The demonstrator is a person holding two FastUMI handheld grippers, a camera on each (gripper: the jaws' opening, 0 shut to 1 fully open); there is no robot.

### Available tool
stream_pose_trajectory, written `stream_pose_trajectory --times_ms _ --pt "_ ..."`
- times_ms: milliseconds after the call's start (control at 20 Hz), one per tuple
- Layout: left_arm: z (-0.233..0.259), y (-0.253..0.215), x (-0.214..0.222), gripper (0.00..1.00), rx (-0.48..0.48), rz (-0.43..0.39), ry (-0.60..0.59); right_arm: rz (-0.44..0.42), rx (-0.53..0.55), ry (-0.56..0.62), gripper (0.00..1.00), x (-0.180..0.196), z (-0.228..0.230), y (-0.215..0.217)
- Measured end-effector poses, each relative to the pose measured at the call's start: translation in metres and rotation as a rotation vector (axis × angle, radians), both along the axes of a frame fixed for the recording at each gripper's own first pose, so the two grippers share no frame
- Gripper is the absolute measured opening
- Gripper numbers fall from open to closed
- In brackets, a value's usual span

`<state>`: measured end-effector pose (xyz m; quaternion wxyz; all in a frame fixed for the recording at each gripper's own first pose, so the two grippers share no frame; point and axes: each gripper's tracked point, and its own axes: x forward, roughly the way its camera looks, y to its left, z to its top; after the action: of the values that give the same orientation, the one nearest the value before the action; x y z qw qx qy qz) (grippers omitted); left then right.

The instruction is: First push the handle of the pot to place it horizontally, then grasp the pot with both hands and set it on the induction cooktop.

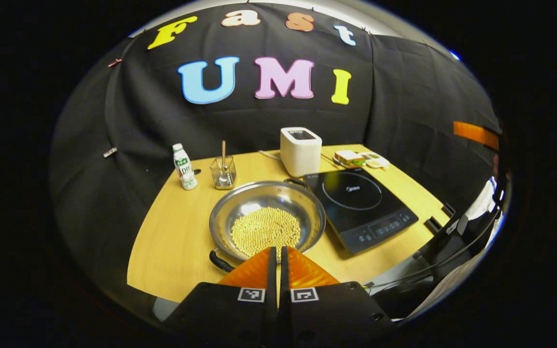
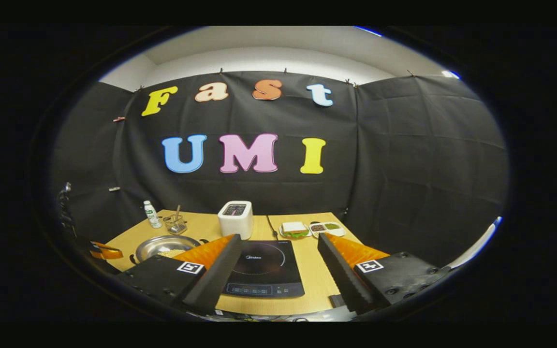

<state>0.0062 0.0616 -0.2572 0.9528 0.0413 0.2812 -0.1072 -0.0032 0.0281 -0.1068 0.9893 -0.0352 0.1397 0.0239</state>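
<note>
Pot (image 1: 267, 218) beside induction cooktop (image 1: 359, 208), left tongs (image 1: 278, 251) closed, right tongs (image 2: 278, 270) apart

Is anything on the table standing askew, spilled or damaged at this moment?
Nothing looks spilled or damaged. The one thing askew is the pot: its two black handles sit on a diagonal, one near the camera and one toward the toaster, not level side to side. The yellow grains stay inside it. The induction cooktop is bare.

Dim booth, overhead glare on the pot (image 1: 267, 218), strong fisheye bending at edges
</note>
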Motion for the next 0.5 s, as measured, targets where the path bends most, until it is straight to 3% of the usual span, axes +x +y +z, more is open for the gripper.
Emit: stream_pose_trajectory --times_ms 300,500 --pt "-0.053 0.01 -0.002 0.05 -0.127 0.068 0.136 0.035 -0.005 0.057 0.98 0.006 -0.013 0.011" --pt "-0.08 0.01 0.008 0.05 -0.119 0.084 0.228 0.075 -0.002 0.084 0.98 0.02 -0.022 0.016"
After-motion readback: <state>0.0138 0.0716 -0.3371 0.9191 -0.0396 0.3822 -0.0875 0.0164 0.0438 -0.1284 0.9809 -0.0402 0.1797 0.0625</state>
